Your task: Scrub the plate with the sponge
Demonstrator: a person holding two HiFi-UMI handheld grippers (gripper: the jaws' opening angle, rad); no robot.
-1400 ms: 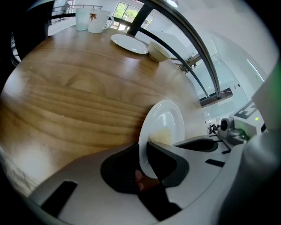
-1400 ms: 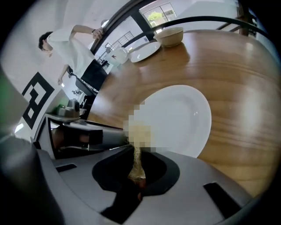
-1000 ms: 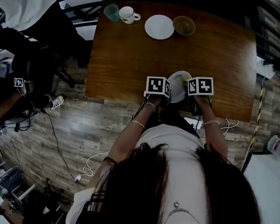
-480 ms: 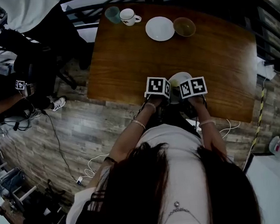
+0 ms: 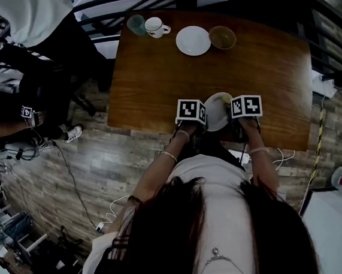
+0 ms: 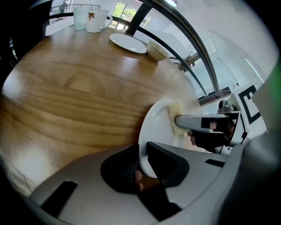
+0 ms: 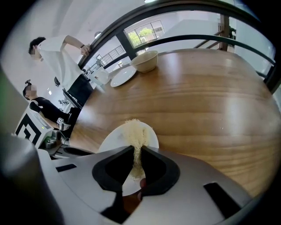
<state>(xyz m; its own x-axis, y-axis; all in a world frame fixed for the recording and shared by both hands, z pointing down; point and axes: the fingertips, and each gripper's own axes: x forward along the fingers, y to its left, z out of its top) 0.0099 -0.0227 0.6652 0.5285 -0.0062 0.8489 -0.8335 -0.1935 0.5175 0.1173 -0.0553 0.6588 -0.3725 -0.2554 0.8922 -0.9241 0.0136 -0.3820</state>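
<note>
Worked over the near side of the table (image 5: 260,64), with a second plate (image 5: 192,40), a bowl (image 5: 222,37), a mug (image 5: 155,26) and a cup (image 5: 136,23) left at the far end, well apart from the work. Held the plate (image 6: 156,127) tilted up, clamped by its lower rim in the left gripper (image 6: 141,154). Had the right gripper (image 7: 137,156) clenched on the sponge (image 7: 134,132), squeezed thin between the jaws, its free end laid against the plate's white face near the upper rim.

To scrub well, probably needed a steady left clamp, so as not to let the plate twist at the rim. Needed also pressure square to the face, in short strokes across it and not toward the edge, for fear of slipping off. Seemed wise to turn the plate a little between strokes, to reach the part under the left jaws.

Against the head view of half a second earlier: drew the right gripper away from the left one again — uncovered more of the plate between the marker cubes (image 5: 191,110). Hardly moved the left gripper. Looked like one stroke in and back out.
</note>
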